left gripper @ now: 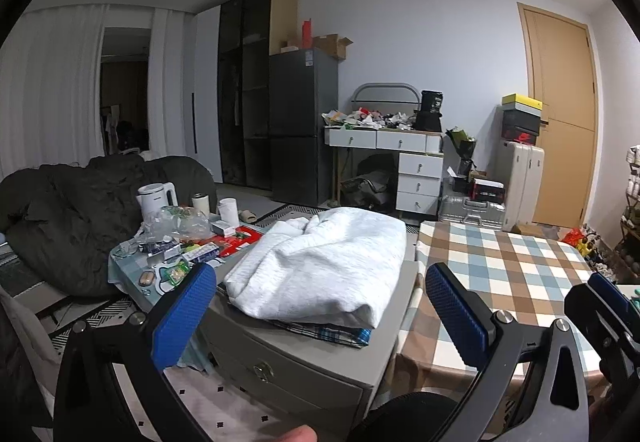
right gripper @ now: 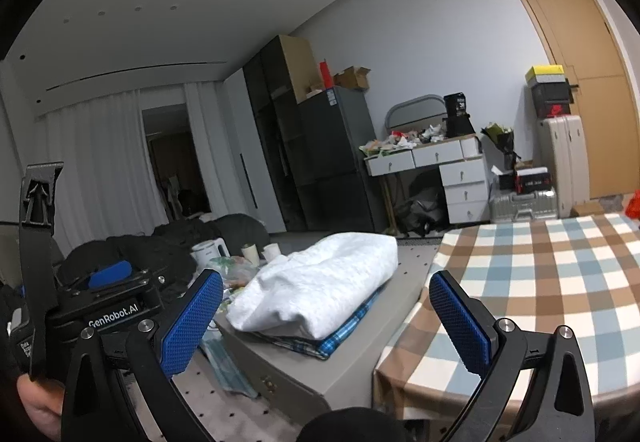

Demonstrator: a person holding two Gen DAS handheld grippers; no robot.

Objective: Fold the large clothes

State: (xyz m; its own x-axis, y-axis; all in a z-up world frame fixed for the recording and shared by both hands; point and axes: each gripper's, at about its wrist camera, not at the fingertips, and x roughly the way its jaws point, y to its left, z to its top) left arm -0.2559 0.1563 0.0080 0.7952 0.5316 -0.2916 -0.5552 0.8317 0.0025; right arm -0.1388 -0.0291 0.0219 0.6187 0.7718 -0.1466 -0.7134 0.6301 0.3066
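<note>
big room in front of me, dark fridge (left gripper: 302,122) and a white dressing table (left gripper: 400,150) on the far wall, wooden door (left gripper: 560,110) off to the right. nearer in, a table under a checked cloth (left gripper: 504,274) fills my right side, nothing lying on the stretch i can see. butting up beside it sits a low grey cabinet (left gripper: 296,358) with a drawer, and that's where the action is: a white garment (left gripper: 324,262), thick and quilted-looking, lies on top in a rough fold, resting on a blue plaid piece (left gripper: 340,332) that pokes out underneath at the near edge. past the cabinet, a cluttered side table with a white kettle (left gripper: 156,196), cups and packets.

now the tools. left gripper (left gripper: 320,314) hangs in the air just short of the cabinet, blue pads spread wide, holding nothing. right gripper (right gripper: 326,322) the same story, jaws wide apart and empty, with the white bundle framed between them.

my read: the white one looks soft, bulky and floppy, probably light for its size, no stiffness to help me. it'll sag and drag whatever i don't lift. best hold, i reckon, is the thick folded edge nearest me, one pinch toward each corner, biting through all the layers so it comes up as one. watch the plaid piece below: grab too deep and it tags along. the checked table beside it looks like the place to spread it out, though that's my guess.
</note>
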